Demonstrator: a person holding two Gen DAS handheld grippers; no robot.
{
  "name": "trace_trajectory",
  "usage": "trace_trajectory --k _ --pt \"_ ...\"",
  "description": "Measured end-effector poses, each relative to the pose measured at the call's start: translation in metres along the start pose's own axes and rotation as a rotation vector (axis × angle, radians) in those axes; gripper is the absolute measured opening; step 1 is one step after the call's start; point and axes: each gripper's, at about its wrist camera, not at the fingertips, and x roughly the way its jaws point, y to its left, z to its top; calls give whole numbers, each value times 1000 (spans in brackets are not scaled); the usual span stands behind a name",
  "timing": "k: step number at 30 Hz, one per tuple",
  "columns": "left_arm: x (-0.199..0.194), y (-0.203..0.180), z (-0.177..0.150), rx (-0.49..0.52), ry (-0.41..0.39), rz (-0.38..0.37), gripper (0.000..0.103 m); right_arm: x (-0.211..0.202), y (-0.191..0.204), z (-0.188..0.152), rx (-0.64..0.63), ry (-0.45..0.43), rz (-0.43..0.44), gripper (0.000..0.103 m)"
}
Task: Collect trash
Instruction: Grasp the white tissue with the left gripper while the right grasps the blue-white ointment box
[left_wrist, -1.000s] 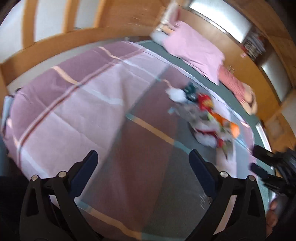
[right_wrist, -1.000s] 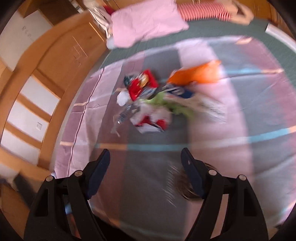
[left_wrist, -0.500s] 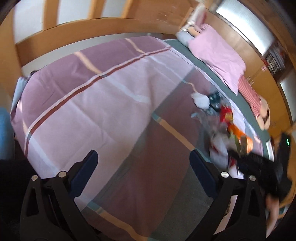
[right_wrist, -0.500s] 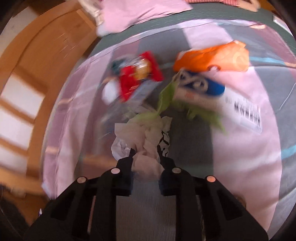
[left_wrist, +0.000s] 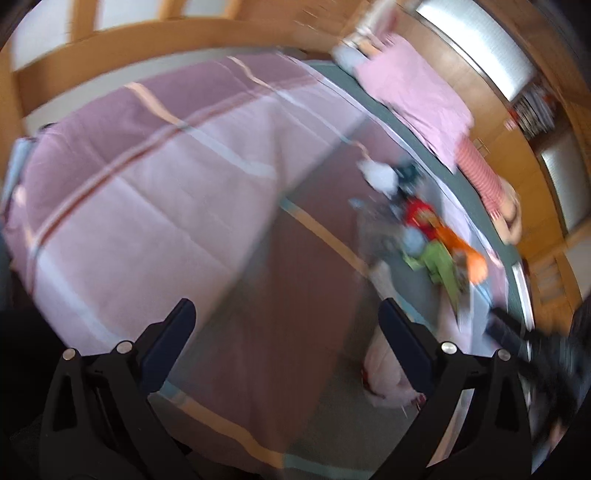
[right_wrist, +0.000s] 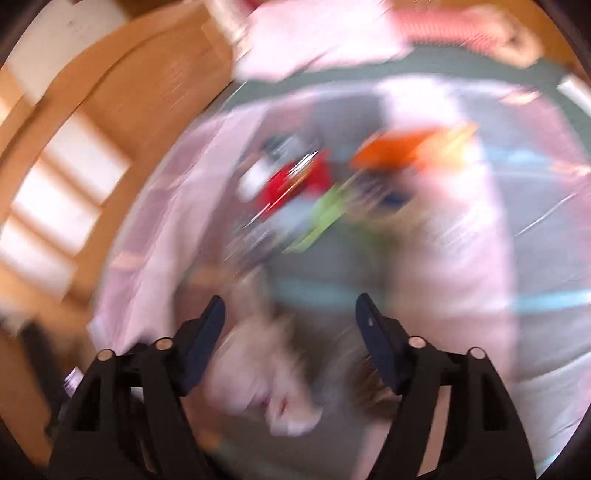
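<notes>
Left gripper (left_wrist: 282, 319): fingers wide apart, empty, above plaid purple bedspread (left_wrist: 155, 192).
Right gripper (right_wrist: 290, 317): fingers apart, empty.
Crumpled white tissue (right_wrist: 266, 387): on bedspread, below right gripper.
Colourful wrapper pile (left_wrist: 424, 229): beyond tissue.

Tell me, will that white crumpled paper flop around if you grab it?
Probably yes. The white paper looks wrinkled and bunched, so it likely squashes and droops rather than staying stiff. It seems light, since it sits loosely on the bedspread. The picture is blurry, so that is a guess. Both grippers, left and right, are open.
</notes>
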Motion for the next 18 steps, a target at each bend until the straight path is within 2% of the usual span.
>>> trace_trajectory --k 1,4,6,9,11,13,16,18 --pt "3 -6 -2 26 15 -22 98 0 -9 12 1 -34 -87 75" --pt "7 -25 -8 96 45 -92 99 11 -21 30 -66 -65 -256 77" --pt "9 -33 -12 121 65 -133 99 31 -26 37 -178 -10 -345 79" --pt "16 -43 -15 130 94 -188 99 58 -32 35 -312 85 -419 79" --pt "27 -49 -16 128 133 -199 99 71 -34 36 -372 97 -469 79" --pt "40 -58 -19 130 171 -208 99 78 -40 40 -366 98 -459 80" --pt "54 -74 -28 186 209 -193 99 97 -49 45 -300 133 -390 82" --pt "61 -83 -34 227 225 -184 99 102 -53 44 -257 139 -354 78"
